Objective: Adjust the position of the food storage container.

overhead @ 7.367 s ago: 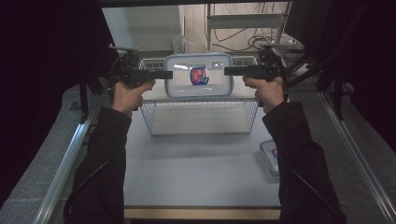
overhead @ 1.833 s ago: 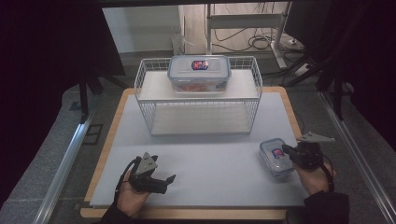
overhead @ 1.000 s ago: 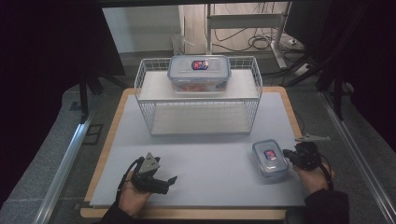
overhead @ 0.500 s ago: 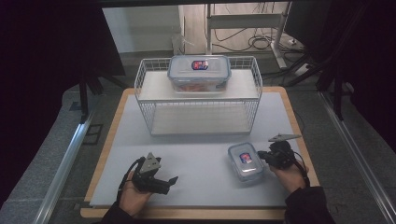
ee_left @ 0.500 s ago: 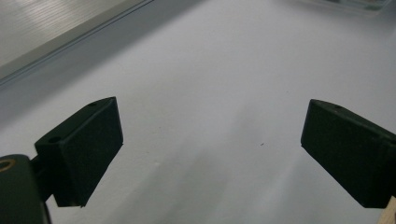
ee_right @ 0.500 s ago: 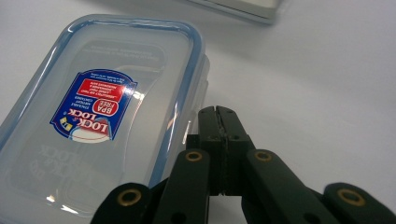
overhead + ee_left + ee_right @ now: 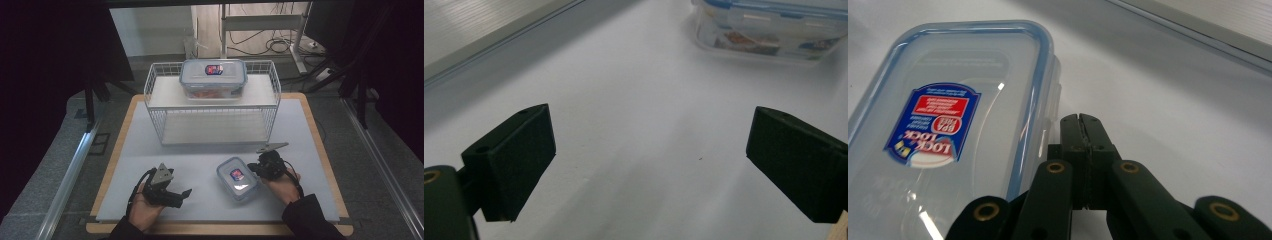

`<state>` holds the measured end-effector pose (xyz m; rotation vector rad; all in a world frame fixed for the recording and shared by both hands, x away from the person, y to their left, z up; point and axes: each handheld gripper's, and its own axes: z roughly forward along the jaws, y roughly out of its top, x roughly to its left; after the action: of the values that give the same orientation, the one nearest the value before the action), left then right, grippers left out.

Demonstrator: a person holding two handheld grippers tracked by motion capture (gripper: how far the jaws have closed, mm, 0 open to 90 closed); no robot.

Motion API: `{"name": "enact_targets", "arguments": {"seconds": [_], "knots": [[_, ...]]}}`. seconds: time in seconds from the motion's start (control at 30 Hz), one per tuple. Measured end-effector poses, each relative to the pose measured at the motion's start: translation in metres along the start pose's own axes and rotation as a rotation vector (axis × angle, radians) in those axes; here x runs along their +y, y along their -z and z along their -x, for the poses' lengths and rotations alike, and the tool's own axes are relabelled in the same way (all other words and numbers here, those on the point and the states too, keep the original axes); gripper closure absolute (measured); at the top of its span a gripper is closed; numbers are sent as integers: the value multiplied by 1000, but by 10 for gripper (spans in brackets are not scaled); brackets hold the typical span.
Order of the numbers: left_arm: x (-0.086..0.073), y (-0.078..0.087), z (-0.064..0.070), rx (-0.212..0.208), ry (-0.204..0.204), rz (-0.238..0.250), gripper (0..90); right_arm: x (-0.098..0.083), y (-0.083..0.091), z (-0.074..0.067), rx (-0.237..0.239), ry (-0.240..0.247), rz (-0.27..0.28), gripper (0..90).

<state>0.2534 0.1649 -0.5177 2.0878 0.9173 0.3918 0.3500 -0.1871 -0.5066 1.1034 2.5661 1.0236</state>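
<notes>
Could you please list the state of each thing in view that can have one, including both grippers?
Small container: lid on, flat on the white mat, beside the right gripper's tips.
Large container: lid on, resting on the rack's top shelf.
Wire rack: upright, lower shelf bare.
Left gripper: jaws open, nothing between them.
Right gripper: jaws shut, gripping nothing.

Both forearms wear dark sleeves. Each gripper (image 7: 187, 192) (image 7: 255, 169) is black, topped by a grey three-cornered plate, with a thin black cable trailing over the wrist. Brass-coloured rivets dot the black linkage arms; the jaws are blocky wedges.
</notes>
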Motion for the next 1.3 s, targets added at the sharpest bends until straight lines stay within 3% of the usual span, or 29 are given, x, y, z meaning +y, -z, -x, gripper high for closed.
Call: {"name": "enact_targets", "arguments": {"seconds": [0.13,0.23,0.43,0.5,0.57,0.6,0.63,0.73,0.77,0.8,0.83,0.87,1.0,1.13,1.3], "knots": [[0,3,-1,0,15,3,58,1,0,-2,-7,31,0,899],[0,5,-4,2,42,10,60,-1,15,1,-39,24,31,898],[2,9,-9,11,76,29,114,-19,39,-5,-21,26,58,898],[5,8,-12,7,73,38,183,-26,46,-10,-14,30,62,898],[6,8,-13,-1,74,43,321,-30,50,-12,-11,28,71,898],[10,3,-17,-43,89,50,397,-35,55,-16,-6,28,82,898],[10,3,-17,-43,89,50,469,-35,55,-16,-6,28,82,898],[19,-10,-22,-34,85,25,671,-46,57,-26,-1,30,72,898],[22,-16,-23,-35,80,14,671,-46,57,-26,-1,30,72,898],[29,-29,-24,-56,70,-1,762,-50,58,-29,-12,33,60,898],[29,-29,-24,-56,70,-1,789,-50,58,-29,-12,33,60,898],[36,-40,-25,-69,61,-11,809,-53,58,-29,8,12,49,898],[46,-59,-26,-86,52,-17,840,-59,54,-35,43,6,15,898],[59,-90,-24,-165,71,-25,846,-60,47,-41,71,16,-9,897],[64,-105,-14,-220,49,-53,845,-57,42,-36,67,-12,-12,897]]}}
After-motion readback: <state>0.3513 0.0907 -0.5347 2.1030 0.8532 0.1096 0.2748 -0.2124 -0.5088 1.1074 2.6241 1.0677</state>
